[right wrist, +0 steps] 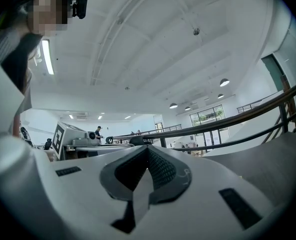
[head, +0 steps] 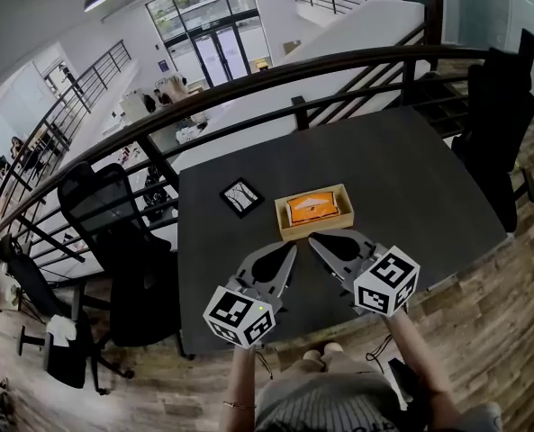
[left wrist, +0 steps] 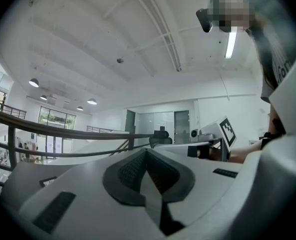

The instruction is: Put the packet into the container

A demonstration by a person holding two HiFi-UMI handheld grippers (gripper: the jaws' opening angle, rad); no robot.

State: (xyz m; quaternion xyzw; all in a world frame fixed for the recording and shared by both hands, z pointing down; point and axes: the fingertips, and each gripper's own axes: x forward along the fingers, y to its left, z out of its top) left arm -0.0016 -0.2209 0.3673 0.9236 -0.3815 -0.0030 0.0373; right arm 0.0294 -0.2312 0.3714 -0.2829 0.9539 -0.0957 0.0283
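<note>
Packet (head: 312,208) inside container (head: 317,230), just beyond tips of left tool (head: 291,251) and right tool (head: 313,240), both pressed together, empty.

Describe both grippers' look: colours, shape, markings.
They match. The left gripper and right gripper have pale grey wedge-shaped jaws tapering to a tip. Each has a dark teardrop inset of ribbed padding and small dark slots on the shell. Behind each sits a white cube with black square markers: left cube, right cube. The person wears a grey top.
</note>
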